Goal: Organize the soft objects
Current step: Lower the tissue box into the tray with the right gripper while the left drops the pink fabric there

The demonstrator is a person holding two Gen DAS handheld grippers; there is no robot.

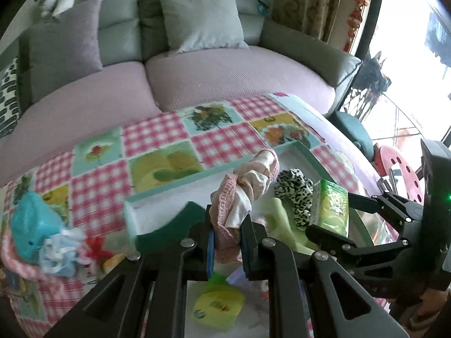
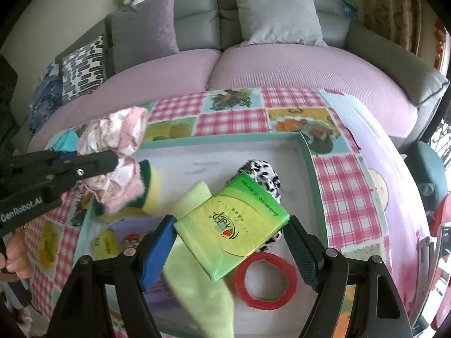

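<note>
My left gripper (image 1: 228, 243) is shut on a pink bundled cloth (image 1: 242, 194), held above the mint-rimmed white tray (image 1: 180, 181); the cloth also shows in the right wrist view (image 2: 118, 152). My right gripper (image 2: 229, 243) is shut on a green tissue pack (image 2: 231, 222) above the tray (image 2: 307, 152); the pack shows in the left wrist view (image 1: 332, 205). In the tray lie a leopard-print scrunchie (image 2: 262, 171), a light green cloth (image 2: 197, 276), a red ring (image 2: 265, 278) and a green-yellow sponge (image 2: 152, 188).
The tray sits on a pink checked patchwork tablecloth (image 1: 152, 135). A teal plush and frilly blue and red items (image 1: 59, 248) lie at the left on the cloth. A sofa (image 2: 282, 64) with cushions stands behind the table. A yellow-green packet (image 1: 218, 307) lies below my left gripper.
</note>
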